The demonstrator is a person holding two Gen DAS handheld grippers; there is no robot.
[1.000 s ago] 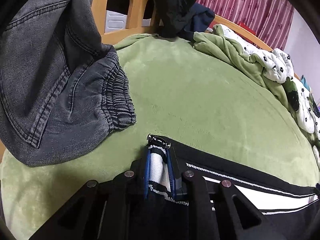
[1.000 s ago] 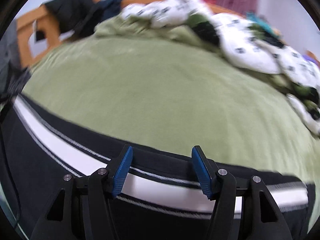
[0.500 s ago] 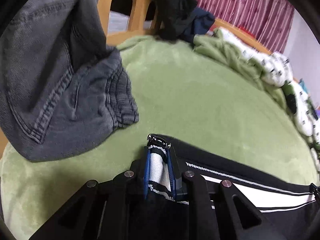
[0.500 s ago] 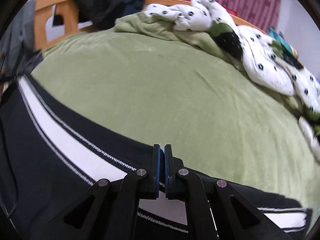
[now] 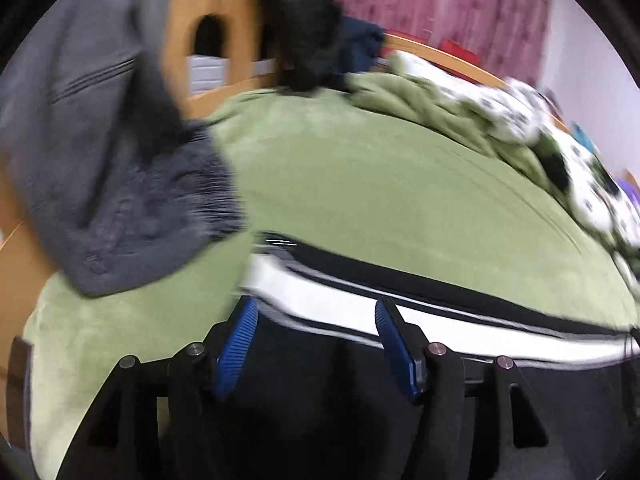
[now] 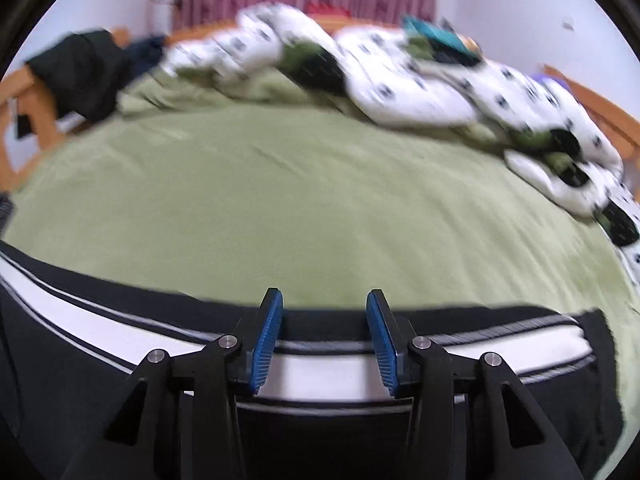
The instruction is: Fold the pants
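The black pants with a white side stripe [image 5: 460, 312] lie flat along the near edge of the green bed cover [image 5: 380, 196]; they also show in the right wrist view [image 6: 120, 332]. My left gripper [image 5: 316, 320] is open and empty above the pants' left end, by the stripe. My right gripper [image 6: 324, 312] is open and empty above the stripe near the pants' right end. Both views are motion-blurred.
Grey denim pants [image 5: 120, 184] hang over the wooden bed frame [image 5: 224, 4] at left. Dark clothes [image 5: 308, 36] lie on the headboard. A white spotted duvet [image 6: 420, 80] with green folds is piled along the far side of the bed.
My left gripper has let go of the pants' end and opened, and the view has shifted. My right gripper, shut on the stripe half a second ago, has opened again.
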